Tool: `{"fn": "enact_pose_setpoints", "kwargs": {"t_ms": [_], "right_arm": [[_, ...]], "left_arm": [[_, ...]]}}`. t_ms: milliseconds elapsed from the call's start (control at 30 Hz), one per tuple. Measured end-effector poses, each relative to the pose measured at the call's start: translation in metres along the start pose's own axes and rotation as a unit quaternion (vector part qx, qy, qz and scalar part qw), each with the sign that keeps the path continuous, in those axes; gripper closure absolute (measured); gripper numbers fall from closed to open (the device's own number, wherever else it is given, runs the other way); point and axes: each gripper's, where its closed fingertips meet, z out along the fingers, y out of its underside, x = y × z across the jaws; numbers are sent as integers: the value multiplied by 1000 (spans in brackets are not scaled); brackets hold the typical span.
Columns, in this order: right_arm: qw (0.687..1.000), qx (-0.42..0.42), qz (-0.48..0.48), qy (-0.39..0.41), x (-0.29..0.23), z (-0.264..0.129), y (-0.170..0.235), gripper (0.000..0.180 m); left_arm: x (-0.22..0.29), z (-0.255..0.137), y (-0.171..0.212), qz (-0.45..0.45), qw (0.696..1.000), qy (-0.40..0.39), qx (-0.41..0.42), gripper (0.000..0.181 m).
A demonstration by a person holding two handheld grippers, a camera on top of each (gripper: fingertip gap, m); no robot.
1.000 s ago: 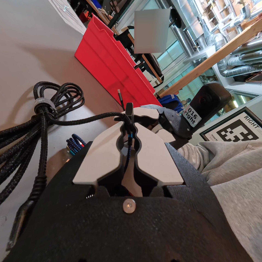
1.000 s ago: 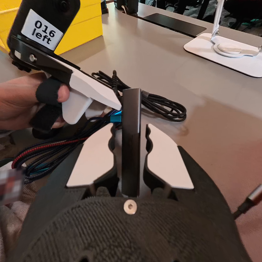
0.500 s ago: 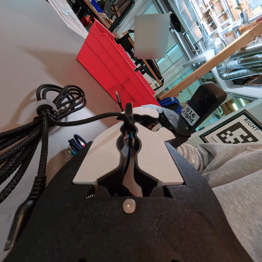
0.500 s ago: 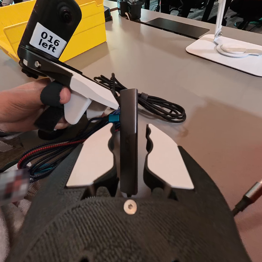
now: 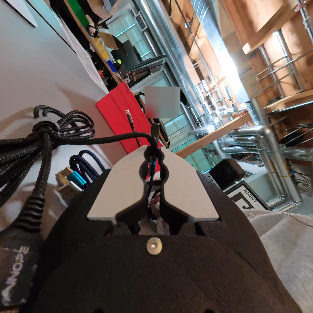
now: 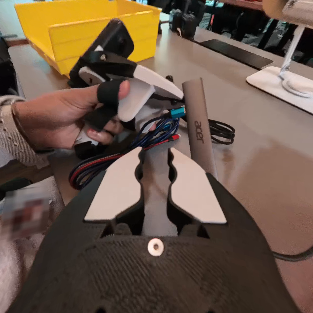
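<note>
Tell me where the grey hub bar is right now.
In the right wrist view the grey hub bar sits just right of the open right claw, outside its fingers, with the teal plug on its left side and the black cable coil behind.

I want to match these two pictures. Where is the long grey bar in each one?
Left wrist view: the grey bar is a thin sliver in the middle, just past the tips of the left tool.
Right wrist view: the grey bar slants right of centre, beside the open right tool.
Shared landmark: the teal plug next to the bar, pinched in the left tool.
</note>
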Motion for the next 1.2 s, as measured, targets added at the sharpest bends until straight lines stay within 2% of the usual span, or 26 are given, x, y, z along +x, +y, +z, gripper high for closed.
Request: {"fn": "enact_pose_setpoints", "kwargs": {"t_ms": [33,133,267,400,467,567,600,667,733,867,900,1033,1133,1200], "right_arm": [[1000,12,16,4,4,-2,-3,152],[997,38,65,21,17,-9,-8,154],[986,110,122,34,36,-22,-25,145],[969,149,198,-14,37,-28,-33,147],[959,150,238,-34,38,-26,-30,138],[922,211,309,-95,38,-37,-45,136],[910,228,331,-103,42,-42,-49,138],[897,233,356,-120,46,-45,-47,163],[888,226,378,-137,47,-46,-45,168],[892,236,370,-102,61,-51,-43,169],[893,237,369,-96,65,-52,-43,168],[901,239,355,-68,81,-59,-41,169],[915,221,334,-58,83,-59,-39,168],[924,200,318,-75,77,-56,-37,169]], "left_arm": [[2,1,1,0,1000,8,0,173],[9,7,7,-7,999,32,-10,170],[16,16,21,-14,998,54,-37,169],[26,21,26,-6,995,83,-46,170],[34,22,29,-3,993,105,-52,172],[37,26,40,8,991,107,-82,172],[37,28,44,15,991,102,-90,171],[36,31,47,8,991,100,-93,172],[31,32,49,-12,991,94,-93,171],[27,33,59,-60,986,93,-127,151],[27,32,63,-62,984,94,-141,152],[49,28,69,-13,975,135,-175,179],[72,20,53,20,970,192,-145,178],[73,15,39,74,975,176,-111,179]]}}
